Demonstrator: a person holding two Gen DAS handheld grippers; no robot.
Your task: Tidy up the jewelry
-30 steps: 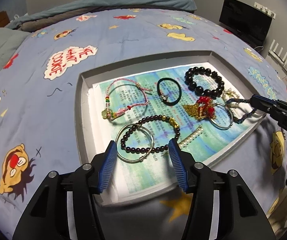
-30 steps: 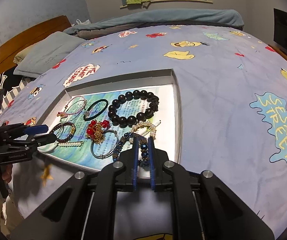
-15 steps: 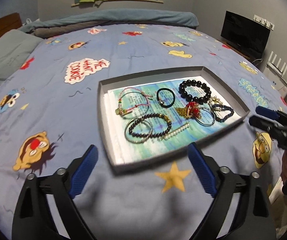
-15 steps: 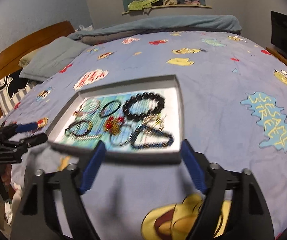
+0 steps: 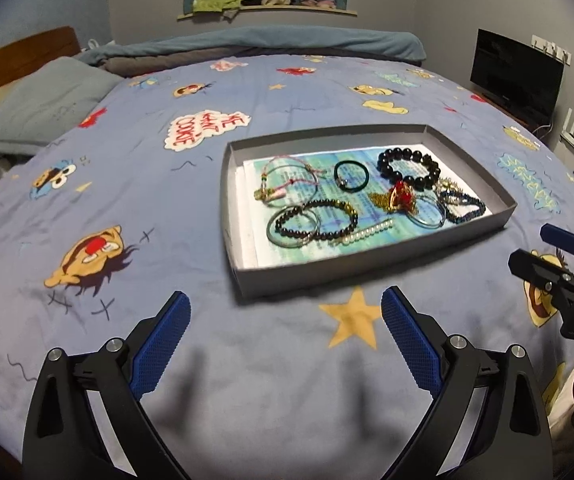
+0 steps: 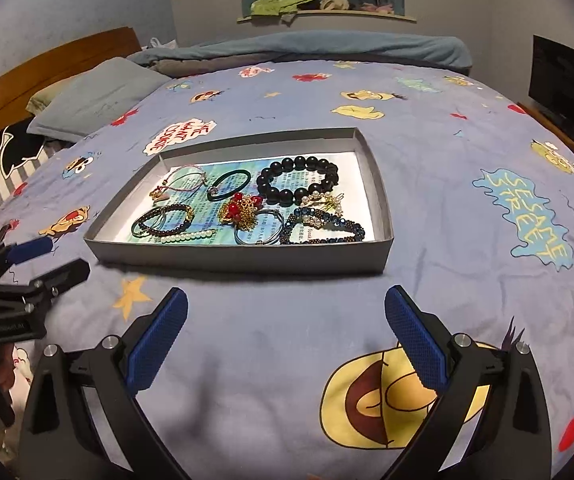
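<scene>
1. Down at the near edge of the bed, the left gripper (image 5: 285, 336) hangs with its blue pads spread wide and nothing between them; the right gripper (image 6: 287, 336) matches it — jaws wide apart, empty, above the bedspread (image 6: 447, 152).

2. Ahead of both sits the grey tray (image 6: 247, 258), flat on the bedspread, a printed sheet lining its floor.

3. Inside lies the jewelry: a black bead bracelet (image 6: 297, 180) at the far right, a black band (image 6: 229, 184) beside it, a pink cord bracelet (image 6: 181, 182) far left.

4. Nearer the front — a red and gold charm (image 6: 241, 210), a silver bangle (image 6: 258, 232), a blue beaded bracelet (image 6: 323, 226), a pearl strand (image 6: 189, 236) and a dark bead bracelet (image 6: 167, 220) that overlaps a thin ring.

5. Risk, as I judge it: the charm's chain touches the bangle, and the blue bracelet crowds the gold-and-pearl piece behind it, so a pinch there could drag up two pieces tangled together.

6. Soft bedding is another hazard; pressing on the rim could tip the tray and slide everything into a heap.

7. Readable writing: "SESAME STREET" (image 6: 531, 216) on the spread at right, "ME WANT COOKIE" (image 6: 179, 136) upside down beyond the tray. The sheet's small print is illegible.
</scene>
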